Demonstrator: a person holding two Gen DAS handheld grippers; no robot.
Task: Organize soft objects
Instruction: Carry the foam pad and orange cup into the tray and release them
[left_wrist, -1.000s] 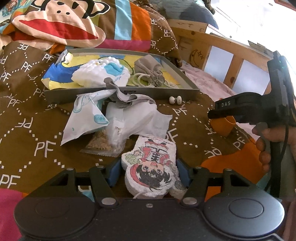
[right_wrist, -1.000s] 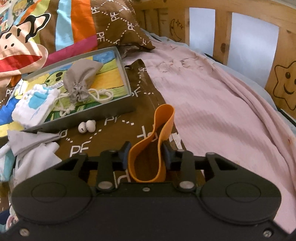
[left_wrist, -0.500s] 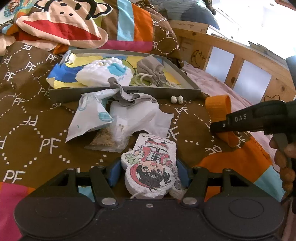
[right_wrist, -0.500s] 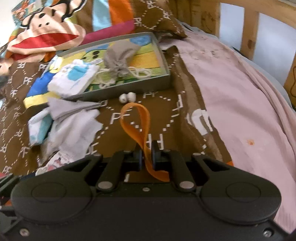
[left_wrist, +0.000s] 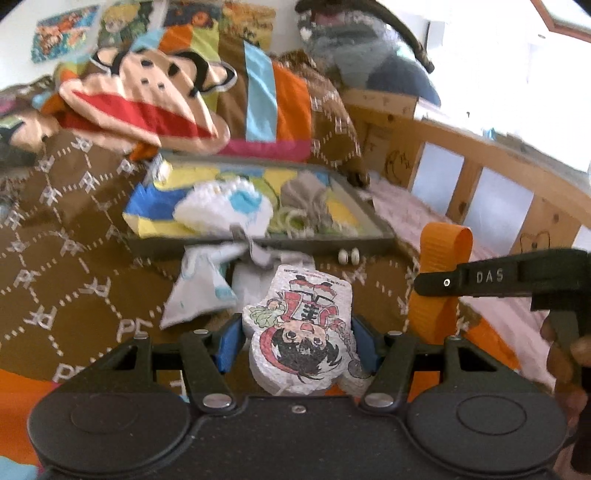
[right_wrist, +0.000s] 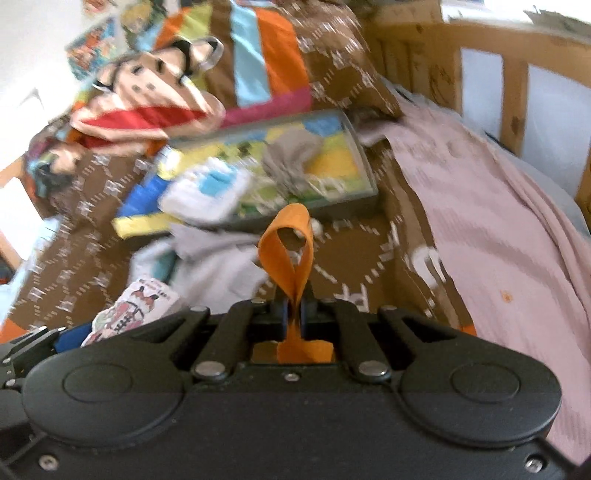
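Both grippers have risen off the bed (left_wrist: 74, 258) since a second ago. Right gripper (right_wrist: 291, 314) jaws have just closed, pinching the orange band (right_wrist: 288, 240); left gripper (left_wrist: 297, 343) jaws clamp the cartoon-print cushion (left_wrist: 303, 332), near the tray (left_wrist: 258, 245).

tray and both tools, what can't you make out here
- Tray contents: blurred in both views; a white cloth and grey pouch show, finer detail lost.
- Orange band: its lower end is hidden inside the right tool.
- Cartoon pad: its bottom edge is hidden behind the left tool body.
- Two small white things by the tray: too small to identify.
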